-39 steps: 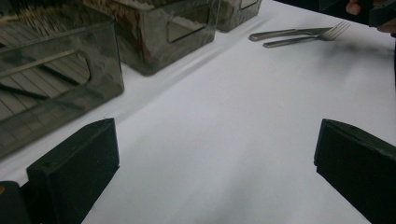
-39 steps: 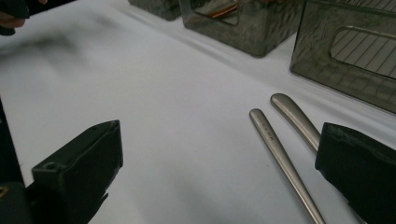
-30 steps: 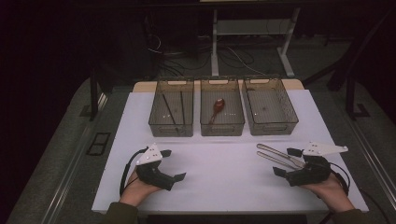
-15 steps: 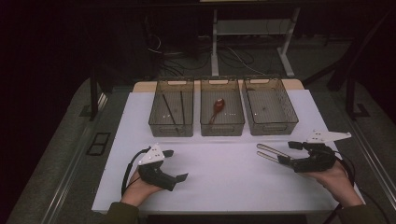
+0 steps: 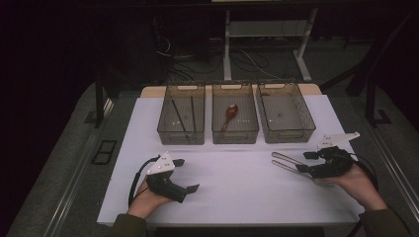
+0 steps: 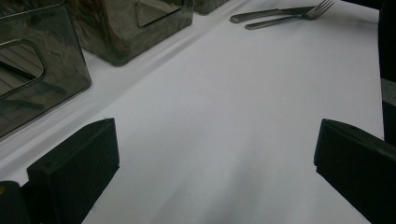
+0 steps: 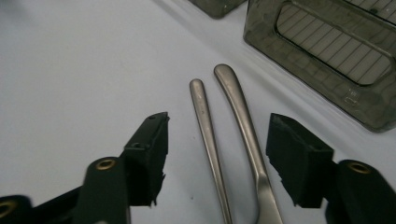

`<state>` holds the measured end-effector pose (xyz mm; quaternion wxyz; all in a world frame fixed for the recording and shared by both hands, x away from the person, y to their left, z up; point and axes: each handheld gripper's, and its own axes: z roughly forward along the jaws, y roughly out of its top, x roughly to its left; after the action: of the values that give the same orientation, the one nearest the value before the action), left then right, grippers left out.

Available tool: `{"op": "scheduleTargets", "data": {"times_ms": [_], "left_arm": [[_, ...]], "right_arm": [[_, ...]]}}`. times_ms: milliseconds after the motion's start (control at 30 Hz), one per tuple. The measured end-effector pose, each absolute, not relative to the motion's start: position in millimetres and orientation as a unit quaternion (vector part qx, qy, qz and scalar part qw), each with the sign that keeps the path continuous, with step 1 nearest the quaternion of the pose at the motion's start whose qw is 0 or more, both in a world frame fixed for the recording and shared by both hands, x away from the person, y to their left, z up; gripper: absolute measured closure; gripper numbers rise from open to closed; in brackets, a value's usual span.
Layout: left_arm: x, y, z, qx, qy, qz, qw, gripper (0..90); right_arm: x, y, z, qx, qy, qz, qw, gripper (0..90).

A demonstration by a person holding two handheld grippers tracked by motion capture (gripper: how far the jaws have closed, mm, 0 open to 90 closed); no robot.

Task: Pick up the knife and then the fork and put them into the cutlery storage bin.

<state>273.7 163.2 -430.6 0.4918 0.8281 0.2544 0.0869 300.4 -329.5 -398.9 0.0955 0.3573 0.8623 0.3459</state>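
The right hand-held gripper point(image 7: 217, 158), jaws just closing and half-wide, straddles two utensil handles point(image 7: 243, 116) lying side by side on the tabletop point(image 5: 232, 182). It may pinch both, or nudge one askew. The left hand-held gripper point(image 6: 215, 154) rests wide open, holding nothing.

Right gripper point(image 7: 217, 154) jaws closing, left gripper point(image 6: 215, 161) wide.
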Motion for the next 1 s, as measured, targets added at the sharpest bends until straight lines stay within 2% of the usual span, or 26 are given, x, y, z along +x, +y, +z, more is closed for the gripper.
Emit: {"op": "scheduleTargets", "data": {"times_ms": [267, 1000], "left_arm": [[273.5, 162.7, -430.5, 0.831, 0.251, 0.085, 0.489, 0.0], [273.1, 159.9, -432.9, 0.838, 0.245, 0.081, 0.48, 0.0]], "right_arm": [[310.5, -327.0, -398.6, 0.334, 0.893, 0.292, 0.08, 57.5], [319.4, -318.7, -415.9, 0.305, 0.936, 0.171, 0.038, 74.7]]}}
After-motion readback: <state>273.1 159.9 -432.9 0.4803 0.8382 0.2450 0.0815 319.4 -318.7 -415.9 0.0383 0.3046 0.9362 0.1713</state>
